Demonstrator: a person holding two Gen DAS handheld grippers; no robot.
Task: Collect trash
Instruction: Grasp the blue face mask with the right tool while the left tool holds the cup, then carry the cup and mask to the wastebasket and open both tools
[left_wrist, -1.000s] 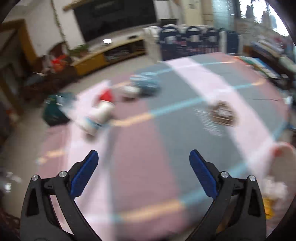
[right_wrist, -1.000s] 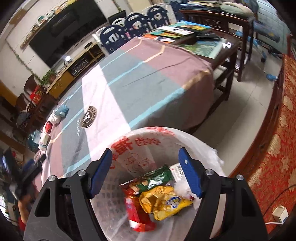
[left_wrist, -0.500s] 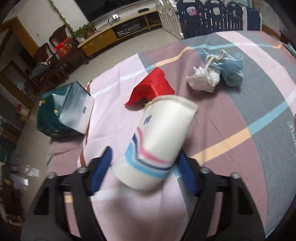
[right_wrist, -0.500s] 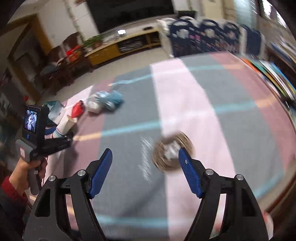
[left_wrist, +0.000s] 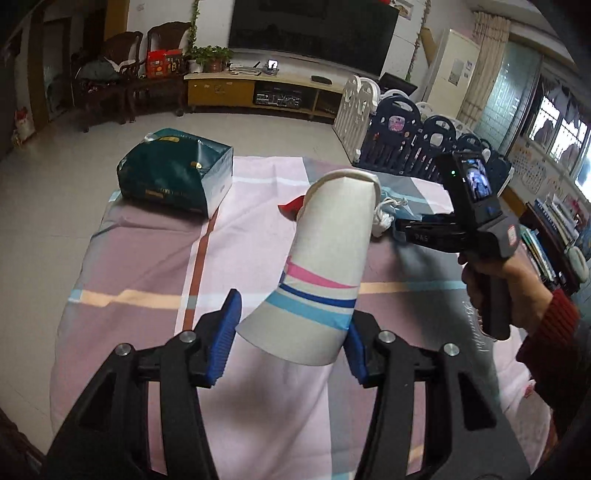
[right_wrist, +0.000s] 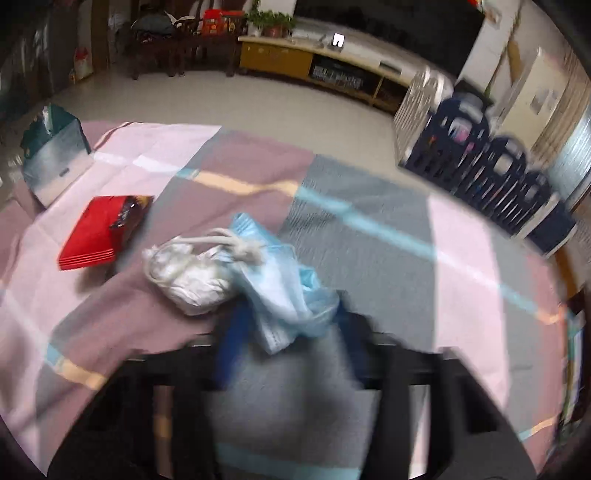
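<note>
A white paper cup (left_wrist: 325, 266) with pink and blue stripes stands up between the closing jaws of my left gripper (left_wrist: 288, 343), its base pressed by both blue pads. Behind the cup a red packet (left_wrist: 291, 206) peeks out. In the right wrist view, a crumpled blue face mask (right_wrist: 284, 288) lies between the blurred, closing fingers of my right gripper (right_wrist: 290, 343), with a sliver of cloth showing beside the left finger. A white wad with cords (right_wrist: 188, 273) touches the mask. The red packet (right_wrist: 99, 232) lies flat further left.
A dark green box (left_wrist: 173, 177) sits at the far left corner of the striped tablecloth (left_wrist: 147, 258). A hand in a red sleeve (left_wrist: 495, 280) holds the right gripper's body (left_wrist: 476, 221). Beyond the table are floor, a TV cabinet (left_wrist: 258, 88) and a playpen fence (left_wrist: 406, 136).
The left jaws have narrowed onto the cup, which lay on the cloth and now points up. The right gripper swung from the bin across the table to the mask, its jaws narrowing.
</note>
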